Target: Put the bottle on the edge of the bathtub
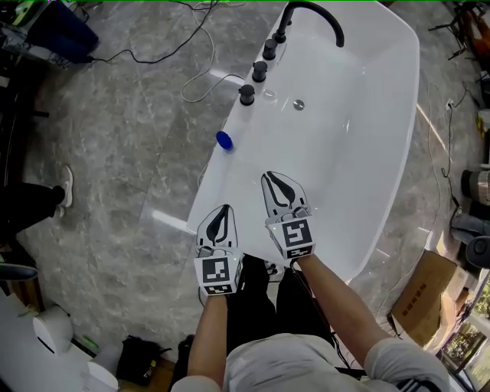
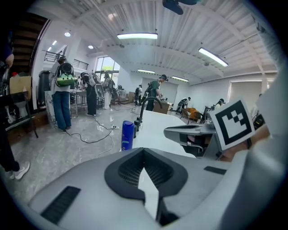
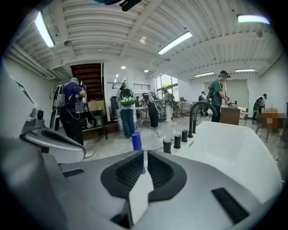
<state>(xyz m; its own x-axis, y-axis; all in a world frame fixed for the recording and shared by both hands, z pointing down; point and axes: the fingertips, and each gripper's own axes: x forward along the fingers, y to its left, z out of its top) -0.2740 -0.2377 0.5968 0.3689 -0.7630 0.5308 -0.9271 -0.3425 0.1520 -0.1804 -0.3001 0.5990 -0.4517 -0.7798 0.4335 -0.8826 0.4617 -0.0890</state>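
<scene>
A blue bottle (image 1: pixel 223 140) stands upright on the left rim of the white bathtub (image 1: pixel 400 145), a short way before the black tap knobs. It also shows in the left gripper view as the bottle (image 2: pixel 127 134) and in the right gripper view as the bottle (image 3: pixel 136 140). Both grippers hover at the tub's near end, well short of the bottle. My left gripper (image 1: pixel 224 208) (image 2: pixel 143 150) is shut and empty. My right gripper (image 1: pixel 269 178) (image 3: pixel 145 152) hangs over the basin. Only a narrow slit parts its jaws, and nothing is between them.
A black faucet (image 1: pixel 315 17) and three black knobs (image 1: pixel 246 94) line the tub's far left rim. A cable (image 1: pixel 200 75) trails over the grey floor to the left. A cardboard box (image 1: pixel 421 300) sits at the lower right. Several people (image 3: pixel 72 112) stand far behind.
</scene>
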